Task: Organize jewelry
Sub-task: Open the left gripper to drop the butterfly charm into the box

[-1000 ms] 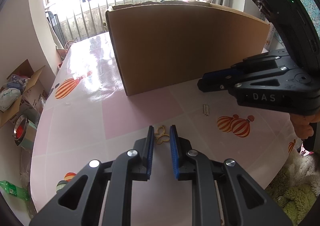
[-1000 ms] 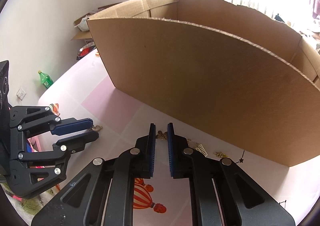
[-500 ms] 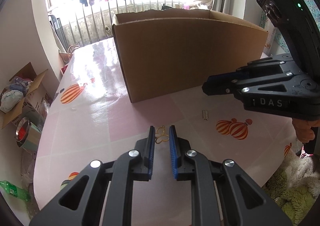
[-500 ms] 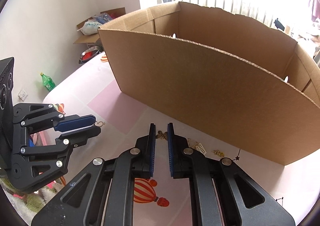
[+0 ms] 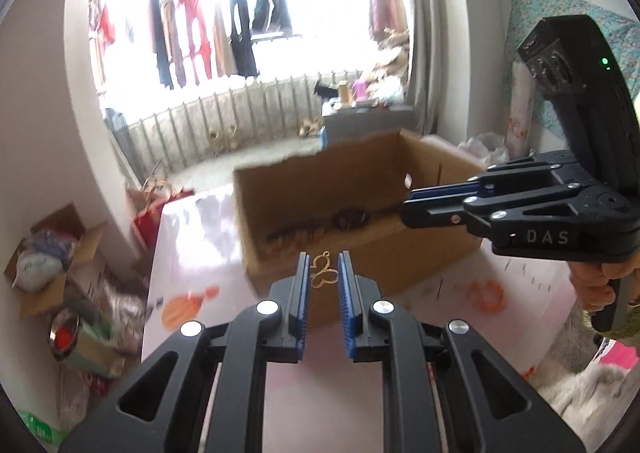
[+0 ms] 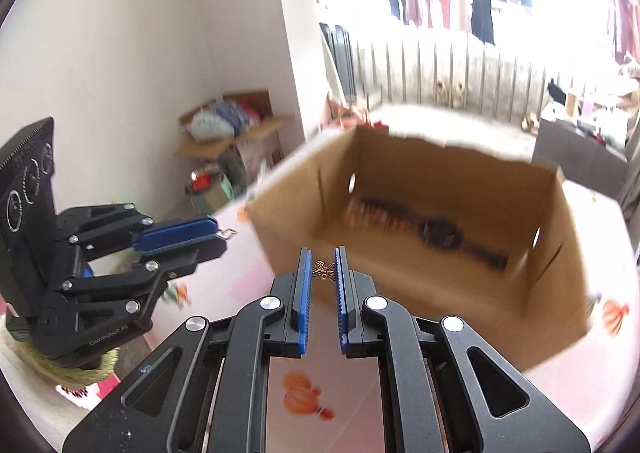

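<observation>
My left gripper [image 5: 323, 273] is shut on a gold openwork butterfly pendant [image 5: 322, 273] and holds it in the air just before the near wall of the open cardboard box [image 5: 360, 249]. My right gripper [image 6: 322, 271] is shut on a small bronze butterfly charm [image 6: 325, 271], raised before the same box [image 6: 420, 285]. A dark wristwatch [image 6: 438, 235] lies on the box floor; it also shows in the left wrist view [image 5: 352, 217]. Each gripper shows in the other's view: the right gripper [image 5: 412, 205] near the box's right rim, the left gripper [image 6: 218, 239] to the box's left.
The box stands on a pink table [image 6: 304, 381] printed with orange balloons. Beyond the table's far left corner are an open carton of clutter [image 6: 228, 129] and a metal bowl [image 5: 64, 337] on the floor. A railing with hanging clothes [image 5: 208, 33] is behind.
Both grippers have risen from the table with their butterfly pieces and tilted, so the box's inside and the watch now show. The views are motion-blurred.
</observation>
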Demonstrator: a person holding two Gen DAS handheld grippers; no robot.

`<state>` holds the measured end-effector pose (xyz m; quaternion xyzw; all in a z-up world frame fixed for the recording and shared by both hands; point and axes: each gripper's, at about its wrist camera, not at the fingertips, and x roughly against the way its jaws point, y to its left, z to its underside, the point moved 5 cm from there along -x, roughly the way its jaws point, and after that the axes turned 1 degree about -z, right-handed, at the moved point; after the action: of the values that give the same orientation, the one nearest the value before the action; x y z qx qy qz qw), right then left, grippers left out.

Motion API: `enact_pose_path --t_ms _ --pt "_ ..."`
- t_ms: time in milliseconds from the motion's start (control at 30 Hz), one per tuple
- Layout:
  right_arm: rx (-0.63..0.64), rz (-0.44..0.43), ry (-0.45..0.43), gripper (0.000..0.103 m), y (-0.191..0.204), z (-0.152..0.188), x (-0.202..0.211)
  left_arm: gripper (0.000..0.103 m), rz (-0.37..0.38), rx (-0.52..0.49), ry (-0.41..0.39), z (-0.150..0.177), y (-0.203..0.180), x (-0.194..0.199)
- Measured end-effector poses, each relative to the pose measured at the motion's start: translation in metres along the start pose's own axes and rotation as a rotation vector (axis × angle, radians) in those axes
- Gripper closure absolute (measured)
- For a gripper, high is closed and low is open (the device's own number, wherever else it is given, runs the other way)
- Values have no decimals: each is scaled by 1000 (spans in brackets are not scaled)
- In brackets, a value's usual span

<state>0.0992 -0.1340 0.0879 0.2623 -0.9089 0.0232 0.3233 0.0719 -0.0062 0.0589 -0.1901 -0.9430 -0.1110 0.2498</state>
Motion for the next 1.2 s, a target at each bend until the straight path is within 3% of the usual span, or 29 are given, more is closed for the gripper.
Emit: enact_pose_path --t_ms 133,233,333,500,633,800,1033,1200 --pt "-34 -13 27 94 -30 -34 -15 89 75 7 34 -37 0 -40" --pt "-129 -53 164 94 -61 -44 -53 89 135 35 153 -49 2 -89" --pt "-197 -94 298 93 -82 -42 -85 89 118 19 261 -50 2 -133" --pt "-195 -50 397 89 -91 -28 -112 89 113 33 360 -49 3 -171" --pt "-222 -53 395 87 -99 -24 -117 89 118 98 412 -40 11 -181" --pt "-247 -55 362 85 -110 -28 -109 89 114 128 411 -39 18 -175" --pt "-260 -52 284 75 -114 -33 -77 89 110 153 356 -47 27 -151" --pt "-254 -78 198 69 -104 -34 -35 82 134 163 277 -53 24 -111"
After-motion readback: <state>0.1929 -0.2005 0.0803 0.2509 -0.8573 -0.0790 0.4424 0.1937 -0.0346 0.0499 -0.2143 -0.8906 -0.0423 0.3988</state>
